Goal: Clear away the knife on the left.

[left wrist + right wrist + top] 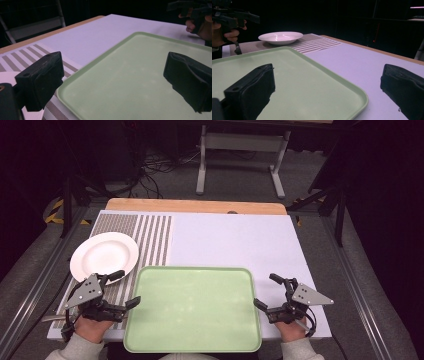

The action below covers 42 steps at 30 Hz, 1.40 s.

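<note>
- White plate (104, 255) sits far left on the striped mat (150, 240).
- Left gripper (123, 289): 2 jaws spread, apparently straddling the tray's left edge.
- Green tray (192, 307) lies center, bare.
- Right gripper (267, 291): jaws spread beside the tray's right edge.

Overhead light falls evenly on the pale tabletop (240, 240), while the room around it sinks into near black. A bright streak of glare curves across the white plate (280, 37). Up close, the black fingers (40, 80) look soft and blurred, and all pictures are slightly grainy.

Left hand-held gripper (124, 289) jaws spread wide, right hand-held gripper (267, 291) likewise
</note>
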Each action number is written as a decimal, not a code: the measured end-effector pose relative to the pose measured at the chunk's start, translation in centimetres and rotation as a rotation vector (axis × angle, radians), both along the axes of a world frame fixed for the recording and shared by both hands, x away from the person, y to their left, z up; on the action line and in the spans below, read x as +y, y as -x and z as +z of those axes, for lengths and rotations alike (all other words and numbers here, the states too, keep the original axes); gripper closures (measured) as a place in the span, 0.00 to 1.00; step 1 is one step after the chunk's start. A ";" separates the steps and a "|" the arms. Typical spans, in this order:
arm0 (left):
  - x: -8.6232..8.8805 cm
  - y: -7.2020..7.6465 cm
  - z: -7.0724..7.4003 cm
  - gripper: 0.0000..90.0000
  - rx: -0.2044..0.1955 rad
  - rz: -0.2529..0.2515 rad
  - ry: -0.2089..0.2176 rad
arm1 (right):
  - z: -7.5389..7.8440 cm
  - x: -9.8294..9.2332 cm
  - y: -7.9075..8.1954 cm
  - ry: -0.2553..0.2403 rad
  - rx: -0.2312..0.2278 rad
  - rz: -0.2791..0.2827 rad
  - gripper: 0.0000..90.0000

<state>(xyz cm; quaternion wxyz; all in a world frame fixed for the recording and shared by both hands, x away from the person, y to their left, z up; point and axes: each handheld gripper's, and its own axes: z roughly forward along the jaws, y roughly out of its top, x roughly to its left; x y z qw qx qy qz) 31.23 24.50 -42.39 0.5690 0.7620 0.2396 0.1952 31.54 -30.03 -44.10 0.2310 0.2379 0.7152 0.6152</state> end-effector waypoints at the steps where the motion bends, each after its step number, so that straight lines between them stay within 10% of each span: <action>1: 0.0 0.1 0.2 0.05 0.006 -0.004 -0.013 | 0.0 0.0 0.0 0.000 0.000 0.000 0.01; 22: 1.6 0.1 3.1 0.08 0.088 -0.103 -0.302 | -0.2 0.4 -0.2 0.010 0.018 0.022 0.01; 42: 3.3 -1.0 3.3 0.15 0.248 -0.194 -0.580 | -0.3 0.5 -0.3 0.011 0.030 0.037 0.01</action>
